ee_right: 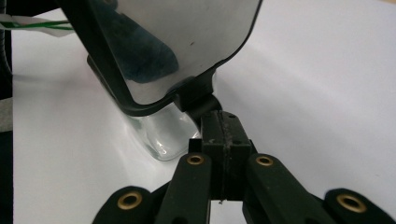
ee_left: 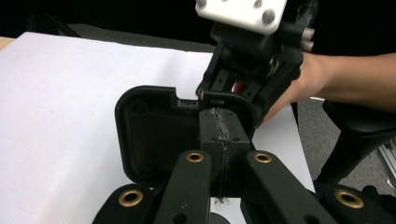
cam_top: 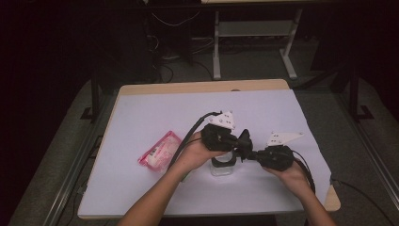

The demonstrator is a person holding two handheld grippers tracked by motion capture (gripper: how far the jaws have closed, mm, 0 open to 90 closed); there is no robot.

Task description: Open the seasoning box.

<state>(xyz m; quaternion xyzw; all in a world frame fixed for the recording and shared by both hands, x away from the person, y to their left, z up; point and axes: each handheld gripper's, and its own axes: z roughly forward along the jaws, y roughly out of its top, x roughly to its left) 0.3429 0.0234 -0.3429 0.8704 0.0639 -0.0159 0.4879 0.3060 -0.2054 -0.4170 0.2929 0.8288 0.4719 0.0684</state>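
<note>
**Desk:** What does the high view give us?

**Photographer:** One table [cam_top: 141,103] under a white sheet, bare on its far half and along its left side. Two grippers meet near the front middle, over one clear container [cam_top: 222,165] with a black lid [cam_top: 224,160]. One pink packet [cam_top: 160,150] lies apart to the left, near the table's left edge. The left gripper [cam_top: 235,147] comes in from the left, the right gripper [cam_top: 248,151] from the right. Both forearms rise from the bottom edge, and each hand cups its gripper from below.

**Desk:** And the left gripper view?

**Photographer:** Its jaws are pressed together at the near edge of the square black lid [ee_left: 159,135], which is tilted open. I cannot tell if they pinch it. The right gripper [ee_left: 201,93] noses down at the lid's far rim, a hand [ee_left: 303,79] behind it. White sheet lies open to the left.

**Desk:** The right gripper view?

**Photographer:** Jaws pressed together, their tips touching the tab at the lid's [ee_right: 173,46] edge. The lid tilts above the clear container [ee_right: 161,135], which stands on the sheet. Open sheet runs to the right.
</note>
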